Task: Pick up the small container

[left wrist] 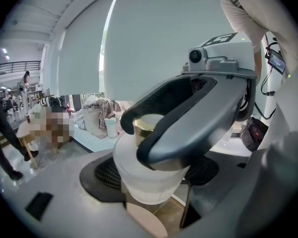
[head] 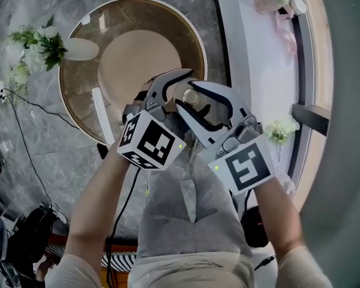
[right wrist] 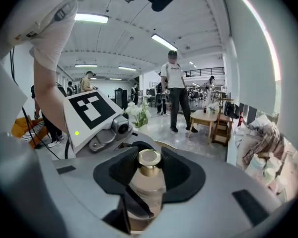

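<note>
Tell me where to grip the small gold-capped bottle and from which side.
Take the bottle by its frosted body, below the gold cap, coming in from the side. It stands upright, and the round body is wider than the cap, so it seats in the curved fingers, as it does now.

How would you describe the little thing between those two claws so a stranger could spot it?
Find the round glass table; above its near edge the left gripper and right gripper clamp from either side. Between them is the small container. It is a frosted jar with a shiny gold cap, nothing like the white flowers by the table's rim.
</note>
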`<move>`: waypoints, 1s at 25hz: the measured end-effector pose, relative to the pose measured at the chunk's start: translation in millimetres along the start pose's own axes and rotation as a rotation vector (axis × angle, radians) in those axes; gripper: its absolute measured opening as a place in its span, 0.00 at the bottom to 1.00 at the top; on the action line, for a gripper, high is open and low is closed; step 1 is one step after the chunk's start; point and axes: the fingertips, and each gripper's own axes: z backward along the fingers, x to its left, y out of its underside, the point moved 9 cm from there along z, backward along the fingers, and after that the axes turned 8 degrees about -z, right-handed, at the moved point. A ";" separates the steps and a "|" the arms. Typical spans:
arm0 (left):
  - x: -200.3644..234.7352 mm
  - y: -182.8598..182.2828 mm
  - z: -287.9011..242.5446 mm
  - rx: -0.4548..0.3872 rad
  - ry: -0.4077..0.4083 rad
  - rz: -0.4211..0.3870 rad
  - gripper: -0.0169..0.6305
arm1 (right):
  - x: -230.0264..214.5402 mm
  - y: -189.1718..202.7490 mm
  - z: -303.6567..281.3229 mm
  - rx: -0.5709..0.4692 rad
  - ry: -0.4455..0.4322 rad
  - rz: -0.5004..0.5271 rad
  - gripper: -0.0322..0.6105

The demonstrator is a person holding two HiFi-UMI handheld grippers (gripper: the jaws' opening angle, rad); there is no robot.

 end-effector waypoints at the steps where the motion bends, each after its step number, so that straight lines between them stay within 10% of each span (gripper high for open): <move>1: 2.5 -13.0 6.9 -0.005 0.000 -0.003 0.56 | 1.2 -13.0 6.7 -0.001 0.004 0.006 0.27; 25: 18.9 -253.9 139.1 -0.014 0.010 -0.137 0.56 | 43.8 -243.6 146.4 -0.135 0.104 0.029 0.27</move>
